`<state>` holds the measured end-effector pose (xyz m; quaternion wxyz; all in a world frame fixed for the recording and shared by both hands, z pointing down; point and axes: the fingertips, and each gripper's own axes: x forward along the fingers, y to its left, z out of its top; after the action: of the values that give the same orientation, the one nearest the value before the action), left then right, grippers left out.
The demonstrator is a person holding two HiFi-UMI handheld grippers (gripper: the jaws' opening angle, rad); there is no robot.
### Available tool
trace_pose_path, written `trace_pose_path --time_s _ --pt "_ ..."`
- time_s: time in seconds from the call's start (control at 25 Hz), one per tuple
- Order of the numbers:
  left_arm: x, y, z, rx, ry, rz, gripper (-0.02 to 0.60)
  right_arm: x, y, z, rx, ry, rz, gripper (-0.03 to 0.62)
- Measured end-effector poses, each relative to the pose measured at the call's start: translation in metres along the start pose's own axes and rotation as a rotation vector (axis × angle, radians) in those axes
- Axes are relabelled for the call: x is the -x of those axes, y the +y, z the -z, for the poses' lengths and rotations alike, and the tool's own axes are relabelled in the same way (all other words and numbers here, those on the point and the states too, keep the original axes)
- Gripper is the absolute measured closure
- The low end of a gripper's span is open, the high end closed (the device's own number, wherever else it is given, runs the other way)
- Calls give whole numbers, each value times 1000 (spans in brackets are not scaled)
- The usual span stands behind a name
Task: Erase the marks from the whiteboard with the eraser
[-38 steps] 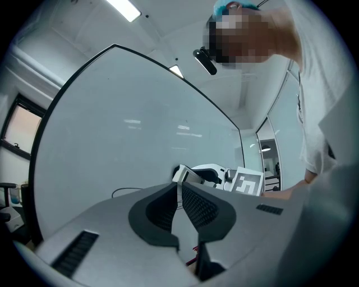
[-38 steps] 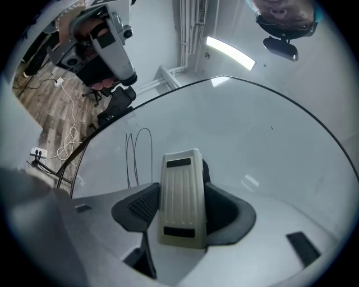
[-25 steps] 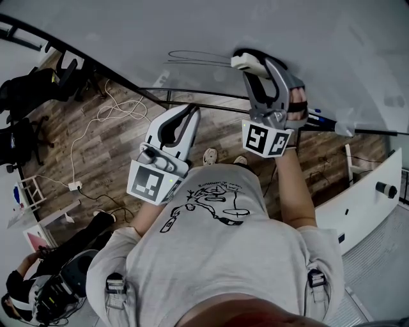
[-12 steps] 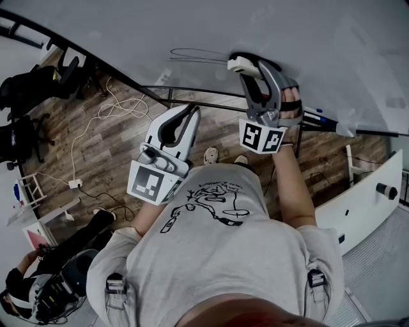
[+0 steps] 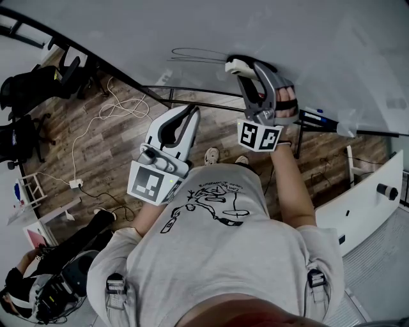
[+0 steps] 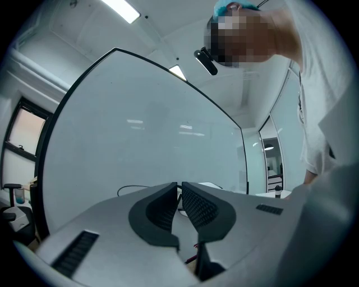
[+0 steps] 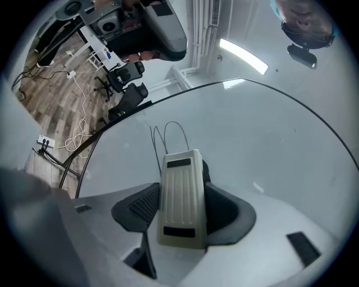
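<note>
Nearest the body, the left gripper (image 5: 189, 115) is kept off the board, unmoved, its jaws drawn almost together on nothing. Farther out, the eraser (image 7: 180, 196) is clamped in the right gripper (image 5: 251, 68) against the whiteboard (image 5: 307, 32) — shifted slightly leftward since a second ago, just beside the looped marks (image 5: 195, 55).

Your views are lit evenly and coolly by ceiling light strips (image 6: 124, 9), which leave faint streaks of glare on the whiteboard (image 6: 140, 151), while both gripper views bend strongly and blacken at the corners.
</note>
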<state>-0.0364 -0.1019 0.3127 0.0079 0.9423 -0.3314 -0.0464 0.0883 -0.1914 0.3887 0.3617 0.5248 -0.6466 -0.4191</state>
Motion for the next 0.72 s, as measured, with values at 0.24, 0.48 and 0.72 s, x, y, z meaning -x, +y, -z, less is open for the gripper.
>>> trace_pose_path --time_s 0.24,0.48,0.72 --pt "0 1 -1 0 -3 -1 541 -4 16 1 12 10 -29 336" --pt "1 -1 -8 -4 -22 -1 541 -8 60 11 58 22 -114 336" --pt "9 4 -9 -9 -21 -26 541 -10 102 24 88 62 -197 336"
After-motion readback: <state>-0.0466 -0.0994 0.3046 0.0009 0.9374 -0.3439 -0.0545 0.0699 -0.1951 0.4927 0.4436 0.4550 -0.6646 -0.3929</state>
